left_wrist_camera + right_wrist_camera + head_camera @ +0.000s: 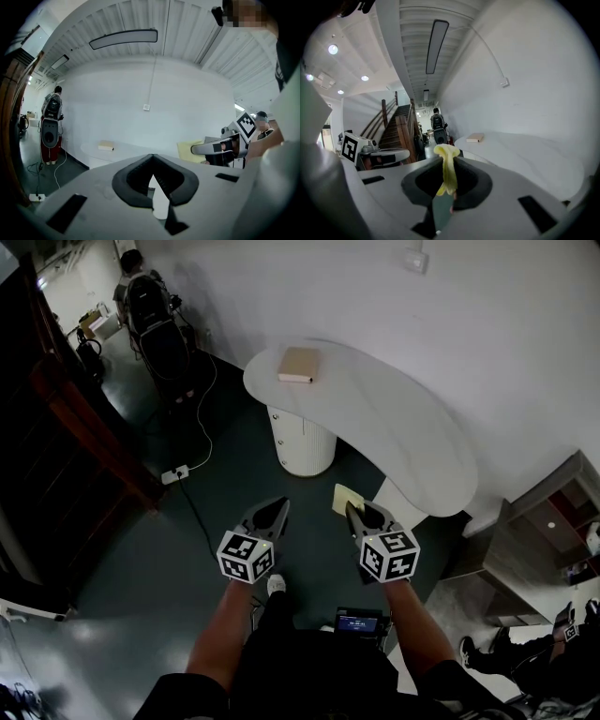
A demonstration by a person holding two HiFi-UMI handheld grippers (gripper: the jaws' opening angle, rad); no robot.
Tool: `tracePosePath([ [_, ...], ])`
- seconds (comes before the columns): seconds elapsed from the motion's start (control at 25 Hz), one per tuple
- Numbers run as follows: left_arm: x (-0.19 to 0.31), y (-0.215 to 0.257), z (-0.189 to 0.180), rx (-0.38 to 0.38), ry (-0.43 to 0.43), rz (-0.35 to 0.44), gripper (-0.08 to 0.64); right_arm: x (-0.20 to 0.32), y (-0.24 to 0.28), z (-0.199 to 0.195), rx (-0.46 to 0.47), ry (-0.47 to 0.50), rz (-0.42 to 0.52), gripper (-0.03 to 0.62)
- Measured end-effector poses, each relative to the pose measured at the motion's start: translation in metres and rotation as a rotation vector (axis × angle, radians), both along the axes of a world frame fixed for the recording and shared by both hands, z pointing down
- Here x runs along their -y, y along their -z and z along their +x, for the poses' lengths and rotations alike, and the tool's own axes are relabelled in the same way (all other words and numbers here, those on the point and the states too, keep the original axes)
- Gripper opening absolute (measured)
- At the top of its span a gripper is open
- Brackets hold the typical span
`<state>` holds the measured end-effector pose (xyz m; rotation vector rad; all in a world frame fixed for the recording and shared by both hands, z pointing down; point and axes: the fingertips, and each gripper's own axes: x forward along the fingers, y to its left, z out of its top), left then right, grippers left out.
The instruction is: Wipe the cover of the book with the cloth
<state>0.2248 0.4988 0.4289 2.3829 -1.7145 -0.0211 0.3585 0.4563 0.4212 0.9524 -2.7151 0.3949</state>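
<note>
Holding the cloth (447,171) in my right gripper (354,509), I can see the jaws closed tight on the yellow fabric, with a fold of it poking up past the tips. My left gripper (278,506) is closed as well, its tips meeting with nothing between them. The two hang side by side over the dark floor (141,549), just short of the near end of the bench (403,427).

The book (299,364) lies flat at the far, rounded end of the white bench, close to the edge there and well apart from both grippers. From the book the bench top curves round toward my right, running along the white wall (487,334). A round white pedestal (302,442) stands under the book's end.

Left of the bench the floor is open, crossed by a thin white cable (202,437). Dark woodwork (84,427) lines the far left side.
</note>
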Motion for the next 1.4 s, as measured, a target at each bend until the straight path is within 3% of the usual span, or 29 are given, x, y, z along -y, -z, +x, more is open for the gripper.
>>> tracePosePath([
  [0.56, 0.109, -0.005, -0.104, -0.015, -0.071, -0.012, 0.002, 0.095, -0.003, -0.094, -0.036, -0.1, -0.029, 0.087],
  [1.0, 0.154, -0.014, -0.177, -0.007, -0.126, -0.021, 0.002, 0.135, -0.007, -0.167, -0.059, -0.123, -0.019, 0.087],
  [1.4, 0.193, -0.03, -0.205, -0.016, -0.14, -0.045, 0.002, 0.181, -0.022, -0.205, -0.084, -0.114, -0.045, 0.087],
])
